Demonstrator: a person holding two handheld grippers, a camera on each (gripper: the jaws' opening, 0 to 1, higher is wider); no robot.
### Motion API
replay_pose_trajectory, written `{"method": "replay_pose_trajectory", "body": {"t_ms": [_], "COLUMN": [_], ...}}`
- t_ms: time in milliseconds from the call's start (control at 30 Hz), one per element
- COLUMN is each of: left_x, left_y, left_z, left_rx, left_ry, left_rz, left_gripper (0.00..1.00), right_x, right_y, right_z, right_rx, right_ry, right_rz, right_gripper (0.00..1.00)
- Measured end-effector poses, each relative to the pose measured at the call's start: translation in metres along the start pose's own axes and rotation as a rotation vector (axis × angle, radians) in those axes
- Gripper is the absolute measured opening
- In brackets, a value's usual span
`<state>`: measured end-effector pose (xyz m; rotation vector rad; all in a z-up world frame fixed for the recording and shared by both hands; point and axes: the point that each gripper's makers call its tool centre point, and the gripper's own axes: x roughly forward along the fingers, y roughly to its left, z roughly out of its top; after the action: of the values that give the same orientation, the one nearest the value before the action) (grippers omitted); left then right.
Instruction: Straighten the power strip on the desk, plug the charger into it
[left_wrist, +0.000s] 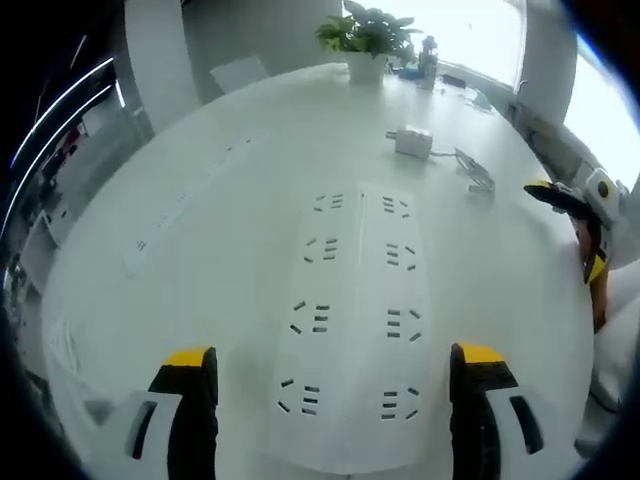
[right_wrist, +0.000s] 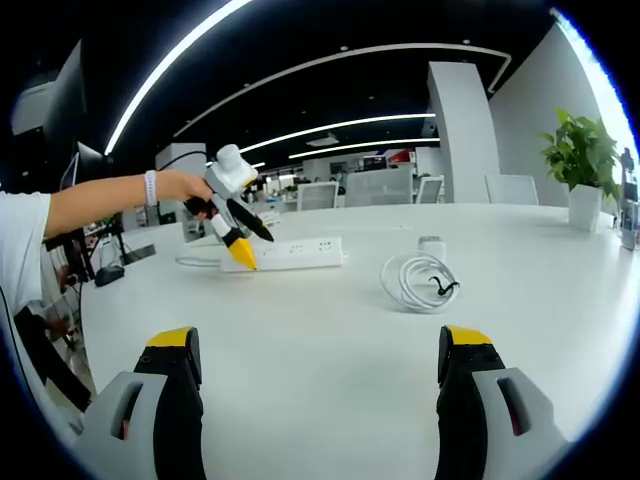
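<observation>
**Power strip flanked by left gripper as charger waits on desk**

In the left gripper view, the white power strip (left_wrist: 355, 320) is seen lying flat on the white desk (left_wrist: 200, 260), directly between the spread jaws of the left gripper (left_wrist: 335, 385); whether it is touched cannot be told. The white charger (left_wrist: 413, 141) is seen farther along the desk, its cable (left_wrist: 475, 172) trailing beside it, well apart from the strip. A potted plant (left_wrist: 367, 40) is set at the desk's far edge.

In the right gripper view, the right gripper (right_wrist: 315, 385) is held above bare desk with its jaws spread and nothing between them. The left gripper is seen there at the strip's near end, held in a person's hand (right_wrist: 180, 186). The coiled cable lies nearer, the charger just behind it.
</observation>
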<state>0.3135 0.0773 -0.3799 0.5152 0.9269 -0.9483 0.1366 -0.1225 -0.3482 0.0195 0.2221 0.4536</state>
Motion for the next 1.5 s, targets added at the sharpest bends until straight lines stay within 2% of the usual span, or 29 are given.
{"method": "replay_pose_trajectory", "body": {"t_ms": [300,400,567,700,833,967,1267,1500], "left_x": [0.005,0.006,0.007,0.006,0.006,0.007,0.005,0.005], "left_y": [-0.005,-0.001,-0.001,0.005,0.003,-0.005,-0.017,-0.018], "left_z": [-0.001,-0.001,-0.004,0.000,-0.001,-0.004,-0.003,-0.004], "left_rx": [-0.001,-0.002,-0.001,-0.008,-0.012,-0.003,0.000,0.004], "left_ry": [0.030,0.040,0.059,0.057,0.063,0.070,0.077,0.092], "left_rz": [-0.031,-0.046,-0.042,-0.047,-0.055,-0.038,-0.053,-0.049], "left_gripper": [0.99,0.98,0.97,0.90,0.85,0.81,0.70,0.70], "right_x": [-0.005,-0.006,-0.007,-0.008,-0.009,-0.011,-0.012,-0.012], "right_y": [-0.005,-0.007,-0.007,-0.008,-0.008,-0.011,-0.010,-0.008], "right_z": [0.002,0.002,0.002,0.002,0.002,0.000,0.001,0.001], "right_rx": [0.002,0.003,0.003,0.004,0.005,0.008,0.010,0.011], "right_ry": [-0.002,-0.004,-0.004,-0.005,-0.006,-0.005,-0.008,-0.009], "right_rz": [-0.015,-0.018,-0.019,-0.022,-0.024,-0.029,-0.032,-0.029], "right_gripper": [0.98,0.98,0.98,0.98,0.98,0.98,0.98,0.98]}}
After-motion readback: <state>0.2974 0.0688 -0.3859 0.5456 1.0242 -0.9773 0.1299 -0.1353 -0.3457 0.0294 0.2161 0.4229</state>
